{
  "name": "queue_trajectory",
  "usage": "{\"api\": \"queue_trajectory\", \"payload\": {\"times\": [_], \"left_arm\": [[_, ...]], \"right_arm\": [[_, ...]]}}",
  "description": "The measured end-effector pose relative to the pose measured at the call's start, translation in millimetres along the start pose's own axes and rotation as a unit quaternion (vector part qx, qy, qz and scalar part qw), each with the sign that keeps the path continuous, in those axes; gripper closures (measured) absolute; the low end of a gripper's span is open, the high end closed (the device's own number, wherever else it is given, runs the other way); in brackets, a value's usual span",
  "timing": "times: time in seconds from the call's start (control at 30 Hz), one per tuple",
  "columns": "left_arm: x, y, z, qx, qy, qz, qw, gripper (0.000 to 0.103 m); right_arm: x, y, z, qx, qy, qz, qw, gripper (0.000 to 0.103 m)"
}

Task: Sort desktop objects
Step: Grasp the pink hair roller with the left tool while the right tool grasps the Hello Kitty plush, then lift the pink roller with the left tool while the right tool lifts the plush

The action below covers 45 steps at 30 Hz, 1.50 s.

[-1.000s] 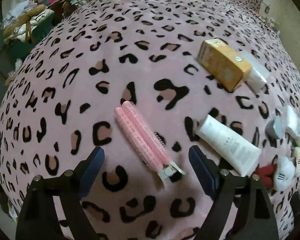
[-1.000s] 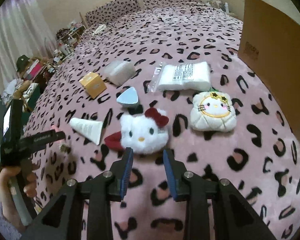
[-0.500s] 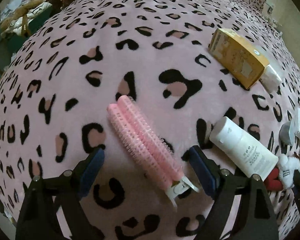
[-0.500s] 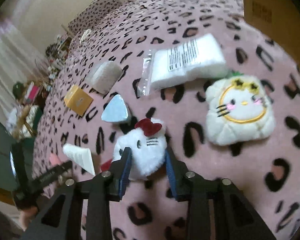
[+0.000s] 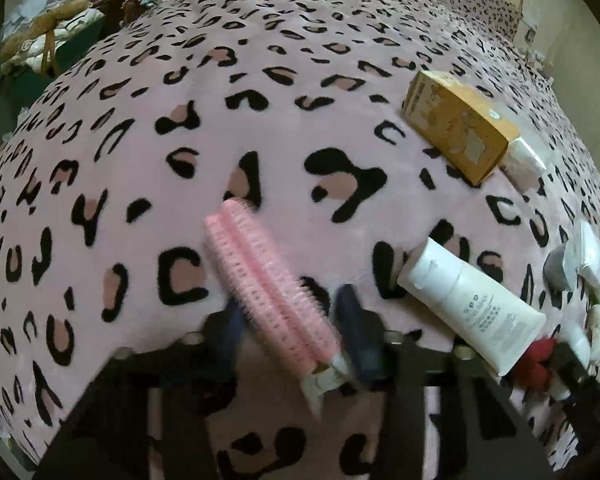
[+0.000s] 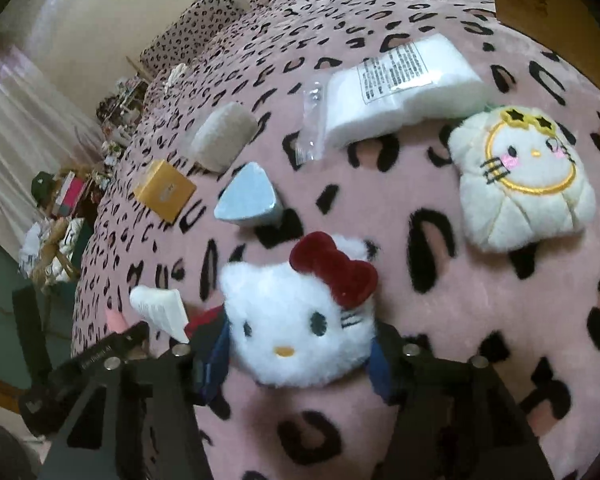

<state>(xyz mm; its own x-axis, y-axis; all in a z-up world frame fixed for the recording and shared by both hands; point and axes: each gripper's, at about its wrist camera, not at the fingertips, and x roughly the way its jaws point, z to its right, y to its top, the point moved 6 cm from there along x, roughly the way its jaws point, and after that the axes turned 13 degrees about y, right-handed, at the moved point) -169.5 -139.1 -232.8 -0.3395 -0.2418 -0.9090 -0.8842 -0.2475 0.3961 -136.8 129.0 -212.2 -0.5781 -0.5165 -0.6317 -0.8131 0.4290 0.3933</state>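
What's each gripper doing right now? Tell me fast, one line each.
Left gripper: jaws closing around the pink hair roller clip; a firm grip cannot be told.
Right gripper: jaws opening, the white cat plush between them.

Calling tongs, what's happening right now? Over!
Left tongs closing around pink hair roller. Right tongs opening, white cat plush between them. Nothing in the way.

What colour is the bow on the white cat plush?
The bow is dark red, on the white cat plush; it shows best in the right wrist view.
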Motion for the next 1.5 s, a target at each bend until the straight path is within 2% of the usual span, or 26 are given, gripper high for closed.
{"api": "queue_trajectory", "payload": {"times": [0.23,0.5,0.8,1.07,1.5], "left_arm": [[-13,-6,-9,-0.007,-0.010,0.006,0.9999,0.075],[-43,-15,-12,0.011,-0.021,0.027,0.9993,0.075],[-75,-24,-16,0.019,-0.015,0.048,0.9986,0.075],[-103,-36,-23,0.028,-0.006,0.070,0.9971,0.075],[-150,-52,-45,0.020,-0.008,0.094,0.9954,0.075]], "right_arm": [[-12,-11,-5,-0.015,0.004,-0.006,1.000,0.050],[-40,-14,-25,-0.051,0.004,0.008,0.999,0.050],[-53,-16,-47,-0.095,-0.009,0.013,0.995,0.050],[-60,-25,-69,-0.113,0.004,0.010,0.994,0.050],[-96,-31,-119,-0.166,0.026,0.037,0.985,0.050]]}}
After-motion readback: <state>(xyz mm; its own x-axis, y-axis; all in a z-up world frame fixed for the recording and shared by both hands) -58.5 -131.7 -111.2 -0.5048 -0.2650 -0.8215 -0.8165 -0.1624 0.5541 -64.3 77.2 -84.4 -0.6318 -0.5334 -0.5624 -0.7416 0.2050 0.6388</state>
